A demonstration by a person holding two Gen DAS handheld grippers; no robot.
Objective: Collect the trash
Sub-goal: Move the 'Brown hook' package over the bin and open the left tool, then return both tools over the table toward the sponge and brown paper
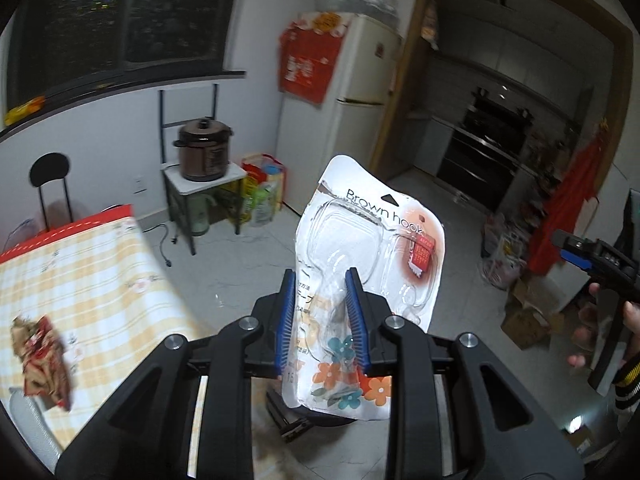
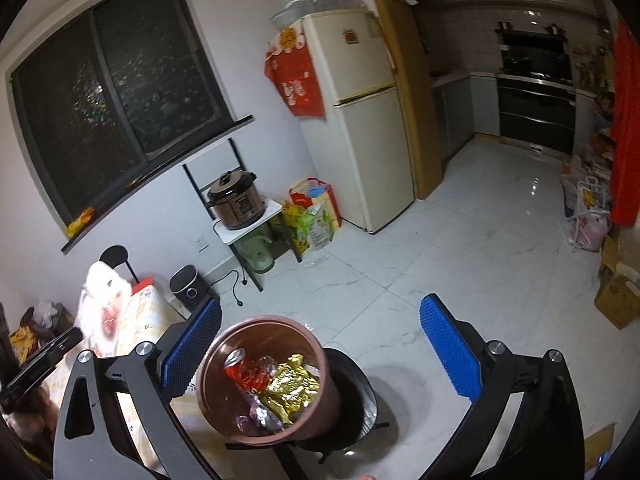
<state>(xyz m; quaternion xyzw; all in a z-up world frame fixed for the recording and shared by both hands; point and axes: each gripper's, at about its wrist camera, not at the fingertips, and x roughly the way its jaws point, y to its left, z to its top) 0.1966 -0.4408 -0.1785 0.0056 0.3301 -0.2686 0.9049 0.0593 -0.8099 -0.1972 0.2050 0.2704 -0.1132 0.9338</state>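
Left tongs [image 1: 322,316]: pinching hook package [image 1: 368,264] upright, above floor beside desk [image 1: 92,280].
Right tongs [image 2: 320,344]: spread wide, empty.
Bin [image 2: 264,376]: between right tongs (can, gold wrappers inside).

A home dining area: a fridge [image 2: 356,120], a pressure cooker [image 2: 237,200], and a kitchen oven [image 2: 536,112] beyond the doorway.
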